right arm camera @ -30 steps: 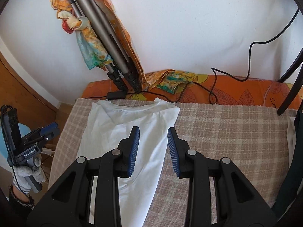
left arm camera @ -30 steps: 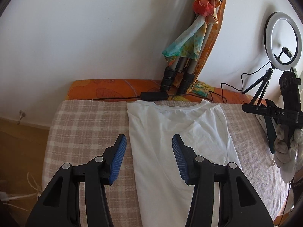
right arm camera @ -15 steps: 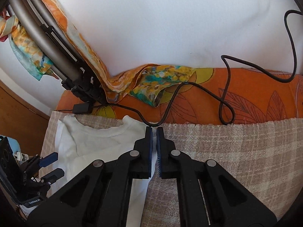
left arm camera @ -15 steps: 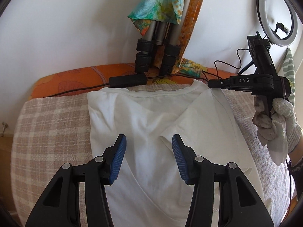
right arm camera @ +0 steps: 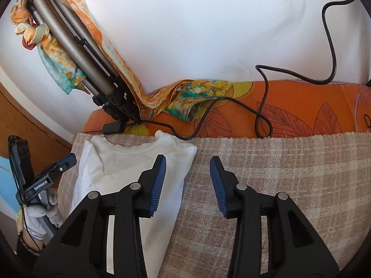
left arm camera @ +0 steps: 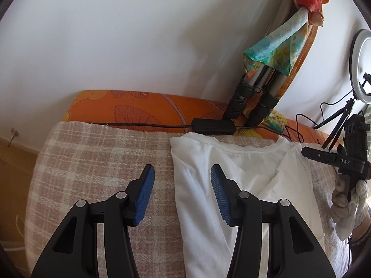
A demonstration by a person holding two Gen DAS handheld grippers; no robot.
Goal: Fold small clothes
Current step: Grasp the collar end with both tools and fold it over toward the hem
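A white T-shirt (left arm camera: 250, 180) lies flat on the checked blanket (left arm camera: 104, 162), both sides folded inward, collar towards the wall. My left gripper (left arm camera: 180, 173) is open and empty, straddling the shirt's left folded edge from above. The shirt also shows in the right wrist view (right arm camera: 129, 162). My right gripper (right arm camera: 187, 164) is open and empty, straddling the shirt's right upper corner; it shows from the side in the left wrist view (left arm camera: 324, 156). The left gripper shows in the right wrist view (right arm camera: 62, 164).
A tripod (right arm camera: 76, 46) wrapped in colourful scarves leans on the white wall. A black cable and adapter (left arm camera: 213, 126) lie on the orange mattress (right arm camera: 301, 108) behind the shirt. A ring light (left arm camera: 361, 64) stands at the right. A wooden floor lies left of the bed.
My right gripper was shut near the shirt's right shoulder and has opened and pulled back. My left gripper has moved left, from over the shirt's middle to its left edge.
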